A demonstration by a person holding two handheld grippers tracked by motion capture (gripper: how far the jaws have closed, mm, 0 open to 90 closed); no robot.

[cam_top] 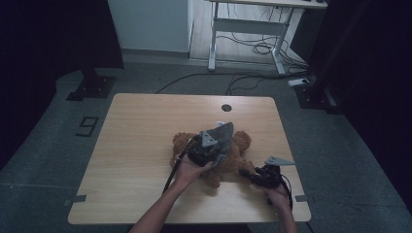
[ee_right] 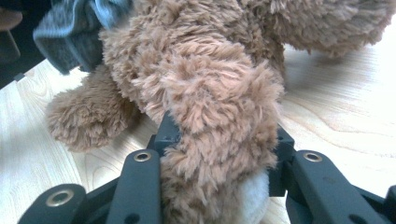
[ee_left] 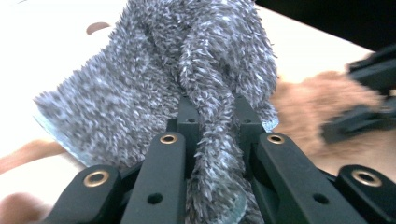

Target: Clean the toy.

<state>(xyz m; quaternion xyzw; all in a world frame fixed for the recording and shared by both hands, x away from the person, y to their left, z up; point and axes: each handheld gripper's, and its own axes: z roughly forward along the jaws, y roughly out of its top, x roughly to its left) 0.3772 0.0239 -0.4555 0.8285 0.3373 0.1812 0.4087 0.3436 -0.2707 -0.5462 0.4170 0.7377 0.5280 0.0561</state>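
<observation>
Lying on the worktop (cam_top: 136, 145), the teddy bear (cam_top: 238, 145) is soft and light. The right claw (ee_right: 219, 154) is clamping a plush leg; the left claw (ee_left: 212, 130) is pinching the limp grey cloth (ee_left: 140, 93) over the bear, where a bunched fold is gripping best.

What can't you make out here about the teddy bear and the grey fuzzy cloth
- Teddy bear face: high view, covered by the left gripper and grey cloth.
- Which limb the right gripper clamps: right gripper view, too close.
- Cloth's lower end: left gripper view, cut off by the bottom edge.
</observation>
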